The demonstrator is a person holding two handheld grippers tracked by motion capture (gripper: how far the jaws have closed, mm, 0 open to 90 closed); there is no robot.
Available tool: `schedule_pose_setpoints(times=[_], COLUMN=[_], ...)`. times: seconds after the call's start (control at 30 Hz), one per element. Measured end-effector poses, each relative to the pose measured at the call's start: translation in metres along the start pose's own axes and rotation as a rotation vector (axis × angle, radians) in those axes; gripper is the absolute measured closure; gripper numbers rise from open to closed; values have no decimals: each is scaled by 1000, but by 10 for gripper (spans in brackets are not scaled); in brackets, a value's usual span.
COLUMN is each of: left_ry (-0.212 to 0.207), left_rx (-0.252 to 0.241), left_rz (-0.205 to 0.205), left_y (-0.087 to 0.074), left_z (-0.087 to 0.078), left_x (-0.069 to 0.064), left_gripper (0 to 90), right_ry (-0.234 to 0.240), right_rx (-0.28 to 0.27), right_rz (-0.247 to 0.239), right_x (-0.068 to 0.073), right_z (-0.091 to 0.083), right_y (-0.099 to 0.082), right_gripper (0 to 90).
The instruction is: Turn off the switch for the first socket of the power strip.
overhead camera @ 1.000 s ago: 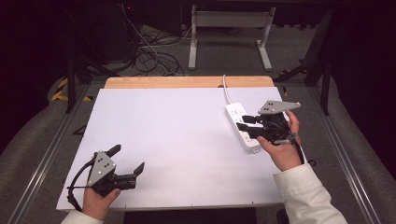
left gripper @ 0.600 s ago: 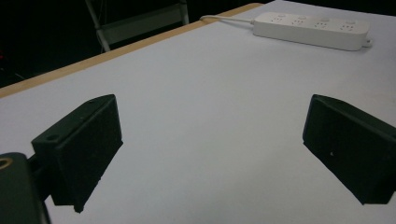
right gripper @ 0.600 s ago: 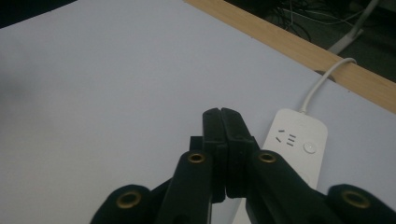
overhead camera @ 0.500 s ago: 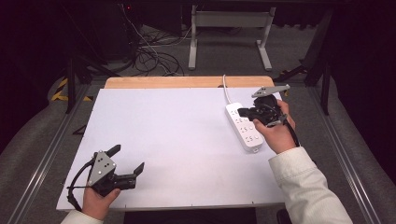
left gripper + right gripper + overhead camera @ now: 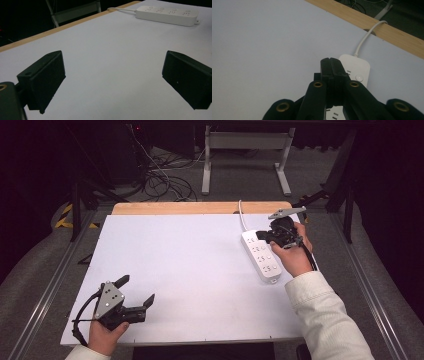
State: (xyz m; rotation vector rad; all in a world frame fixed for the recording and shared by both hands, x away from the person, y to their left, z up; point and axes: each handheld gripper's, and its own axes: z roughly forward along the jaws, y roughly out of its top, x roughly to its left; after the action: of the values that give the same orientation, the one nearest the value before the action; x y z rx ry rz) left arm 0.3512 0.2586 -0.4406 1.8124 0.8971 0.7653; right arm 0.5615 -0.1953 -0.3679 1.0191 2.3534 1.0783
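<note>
- The room behind is dark, with a grey floor, a tangle of cables on it and a pale metal stand beyond the far edge of the table.
- Your table has a plain white top with a strip of bare wood along its far edge.
- A white power strip lies flat on the right side of the table, running from near the far edge toward you; its white cord leaves its far end and passes over the wood.
- In the left gripper view the strip lies well apart from your left jaws, at the far corner of the white top.
- Your left gripper sits low at the near left corner, held in your left hand; its jaws stand wide apart with only bare table between them.
- Your right gripper is over the far end of the strip, held in your right hand, with a pale sleeve behind it.
- In the right gripper view its jaws are pressed together with nothing between them, and their tip points at the strip's far end, just beside a round white button.
- You cannot tell from these views whether the tip touches the strip or hovers just above it.
</note>
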Motion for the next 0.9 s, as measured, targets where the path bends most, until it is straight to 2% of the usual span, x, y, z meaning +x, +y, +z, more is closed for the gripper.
schedule_pose_setpoints(times=[0.47,0.7,0.9], left_ry=[1,0,0], left_rx=[3,2,4], left_rz=[-2,-7,-7], left_y=[-1,-1,-1], left_z=[0,1,1], left_x=[1,2,2], left_gripper=[51,51,51], right_ry=[-49,-71,-87], right_rx=[20,36,52], right_rz=[0,25,37], right_x=[-20,-30,-36], right_z=[36,55,63], right_y=[-3,-7,-10], right_gripper=[900,900,900])
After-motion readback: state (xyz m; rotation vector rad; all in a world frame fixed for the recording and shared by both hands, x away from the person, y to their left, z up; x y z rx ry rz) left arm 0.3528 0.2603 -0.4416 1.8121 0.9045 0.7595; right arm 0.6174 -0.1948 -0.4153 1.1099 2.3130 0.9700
